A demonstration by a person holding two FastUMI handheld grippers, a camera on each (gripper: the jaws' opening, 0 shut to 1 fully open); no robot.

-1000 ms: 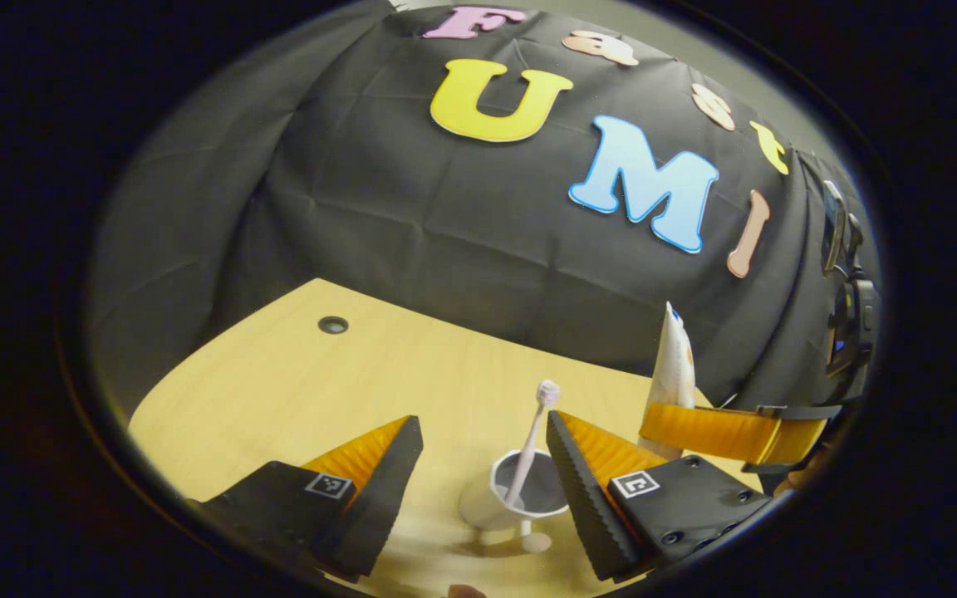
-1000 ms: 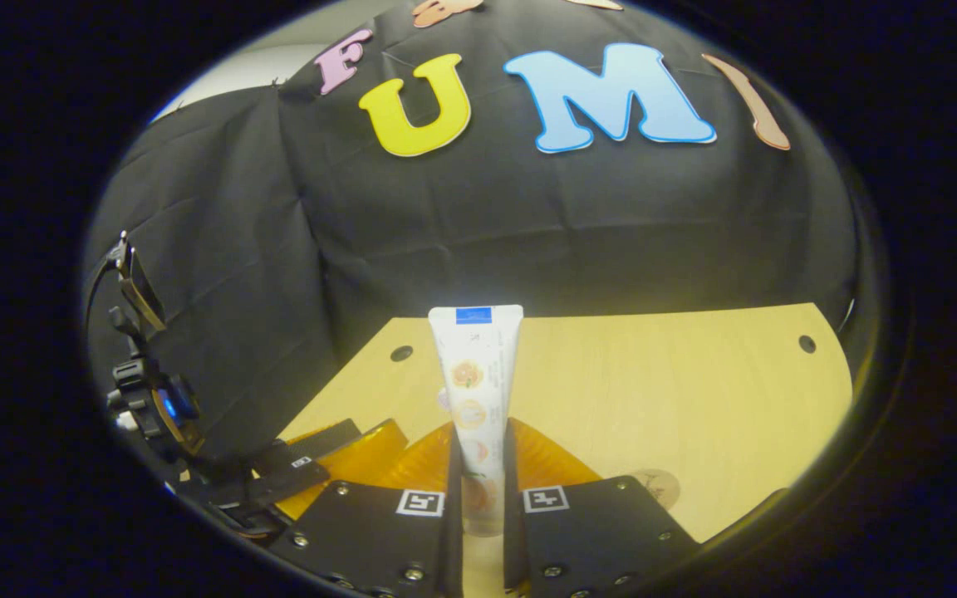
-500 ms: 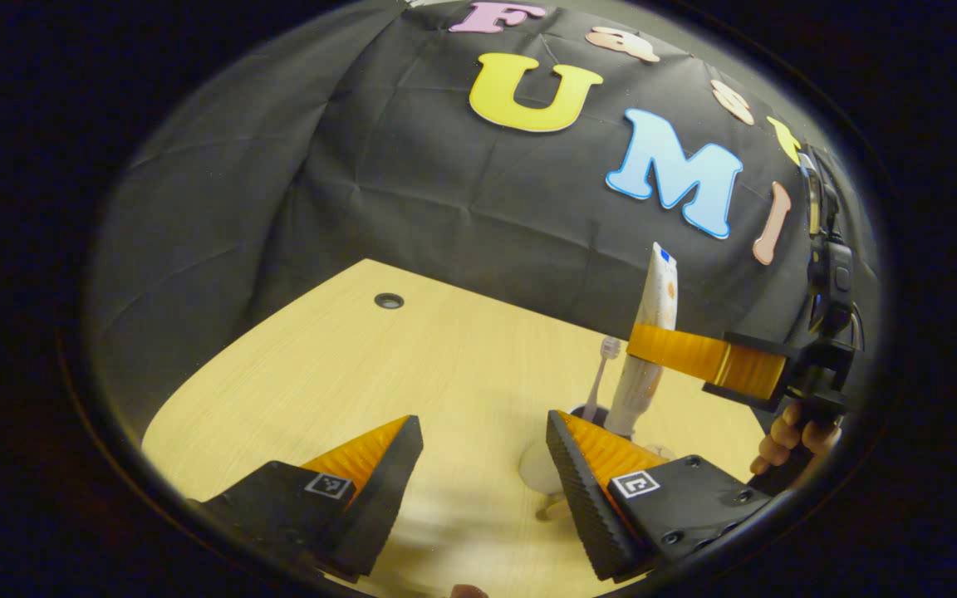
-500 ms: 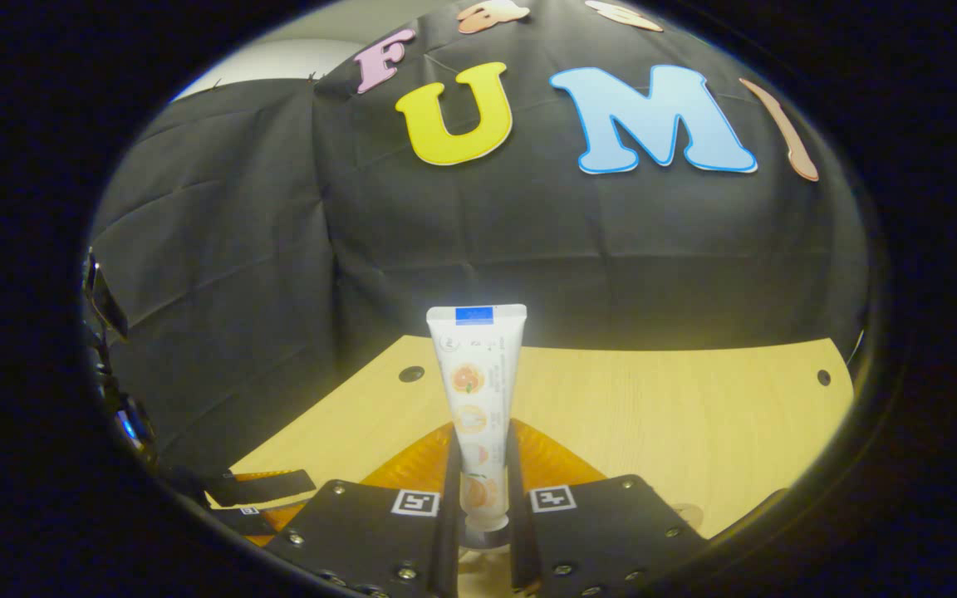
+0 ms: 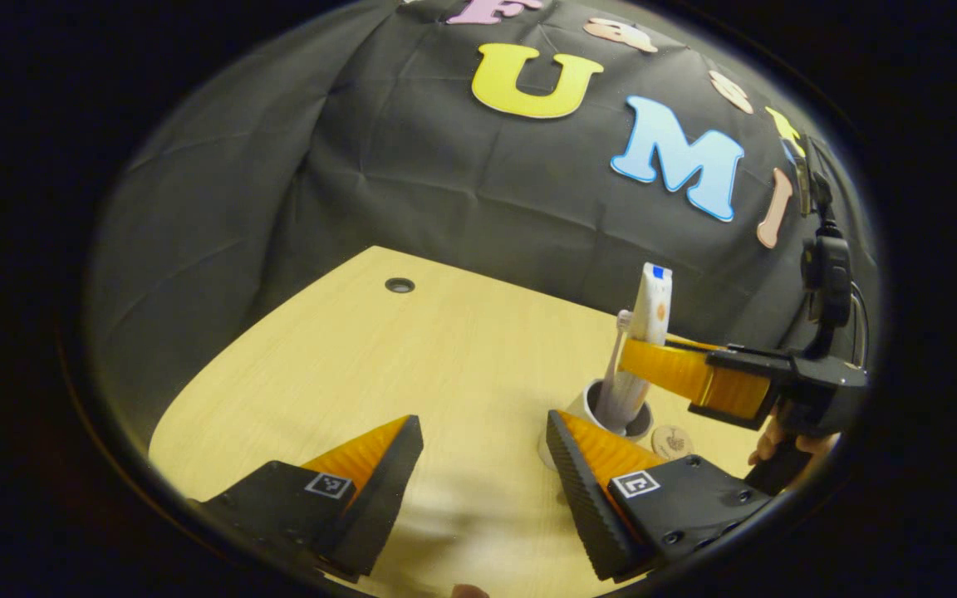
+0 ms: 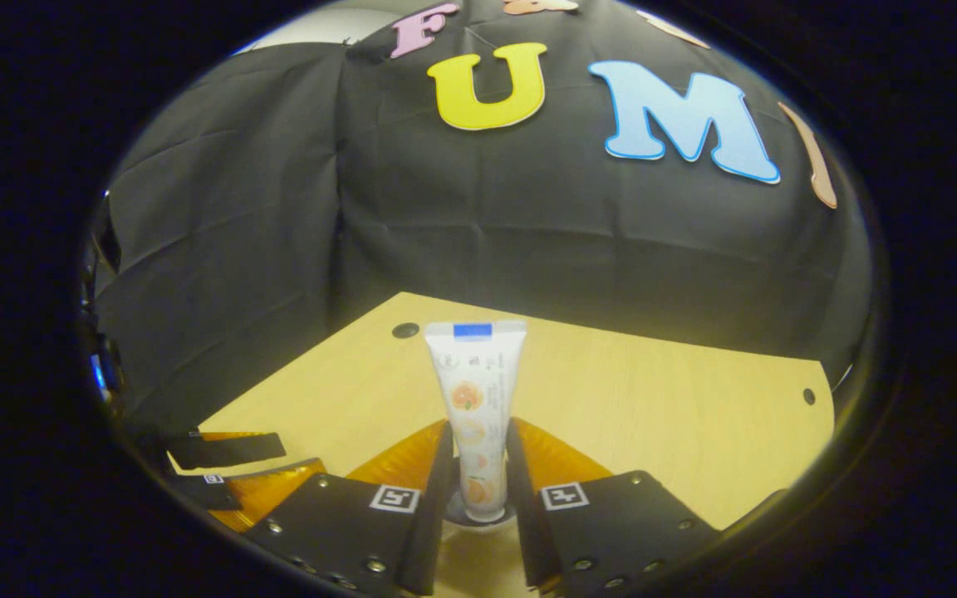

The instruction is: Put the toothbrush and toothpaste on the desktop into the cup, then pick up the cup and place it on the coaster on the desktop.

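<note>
Step in hand: second half of loading the cup. You are lowering the toothpaste into it.

- Right gripper (image 6: 478,507): both fingers clamped on the lower part of the toothpaste (image 6: 475,390). The tube stands upright, flat crimped end up. In the left gripper view the same gripper (image 5: 653,365) reaches in from the right, a hand (image 5: 777,436) on its handle.
- Toothpaste: in the left gripper view the tube (image 5: 646,332) has its lower end down inside the cup mouth; whether it touches the bottom cannot be told.
- Cup (image 5: 591,411): white, upright on the desk (image 5: 379,365), partly hidden behind your left gripper's finger.
- Toothbrush (image 5: 616,353): already in the cup, head up, leaning just beside the tube.
- Coaster (image 5: 671,438): small round disc on the desk just beside the cup, on its right, bare.
- Left gripper (image 5: 478,473): jaws wide apart, holding nothing, hanging over the desk near the cup.

Next move, as a judgement: part the right fingers so the tube settles against the cup wall, and draw back without snagging it or tipping the cup. Then take the cup by its wall, lift, and set it on the coaster. The tall contents make it top-heavy; keep it level.
</note>
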